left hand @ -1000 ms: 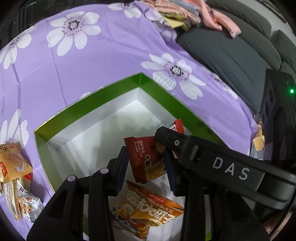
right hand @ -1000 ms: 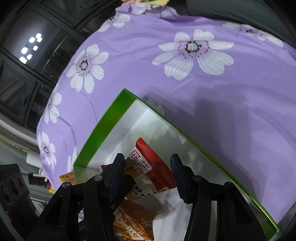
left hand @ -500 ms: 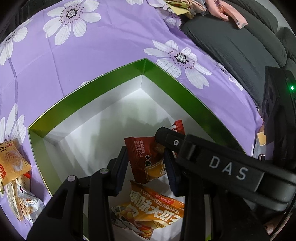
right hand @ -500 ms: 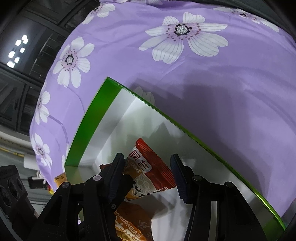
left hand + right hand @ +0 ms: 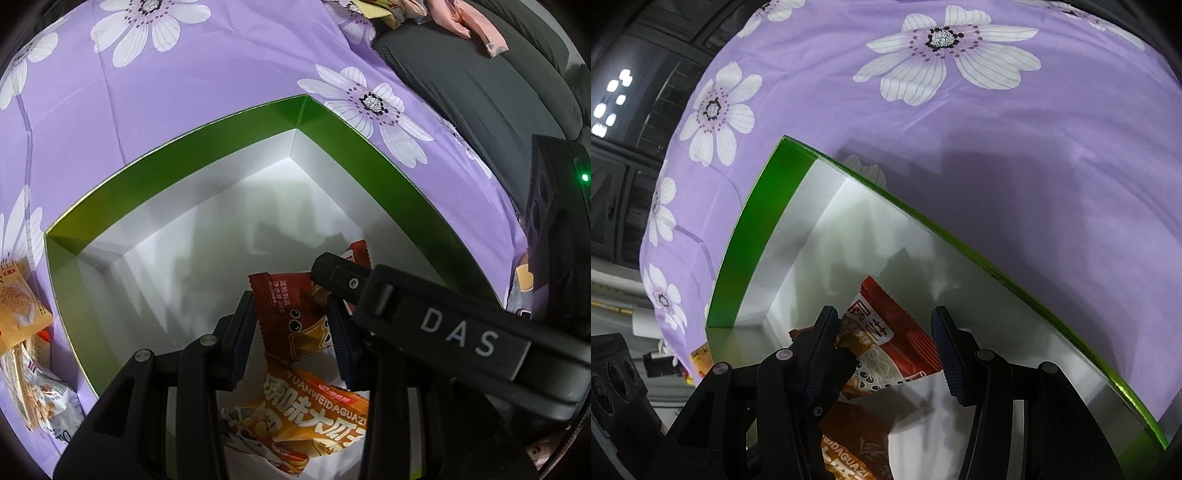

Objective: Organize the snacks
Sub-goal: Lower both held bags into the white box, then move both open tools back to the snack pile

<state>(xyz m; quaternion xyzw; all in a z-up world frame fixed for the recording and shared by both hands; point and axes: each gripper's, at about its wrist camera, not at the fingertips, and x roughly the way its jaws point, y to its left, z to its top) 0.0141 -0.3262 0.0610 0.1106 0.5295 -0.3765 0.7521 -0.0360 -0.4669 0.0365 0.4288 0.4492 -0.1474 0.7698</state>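
A red snack packet (image 5: 291, 314) hangs over the open green box (image 5: 184, 155) with its white inside. My left gripper (image 5: 291, 332) is shut on the packet, a finger pressing each side edge. One finger (image 5: 332, 271) of the right gripper reaches in from the right across the packet's top corner. In the right wrist view the same red packet (image 5: 897, 332) fills the gap of my right gripper (image 5: 882, 332), which is shut on it too. An orange seed packet (image 5: 314, 413) lies on the box floor below, its near part hidden by the fingers.
The box (image 5: 753, 236) sits on a purple flowered cloth (image 5: 184, 92). Loose snack packets (image 5: 22, 314) lie on the cloth left of the box. A dark sofa (image 5: 480, 92) with clothes (image 5: 458, 22) runs along the far right.
Both views have tipped further down, so the box now fills more of each frame. The red packet stays between both pairs of fingers, unchanged.
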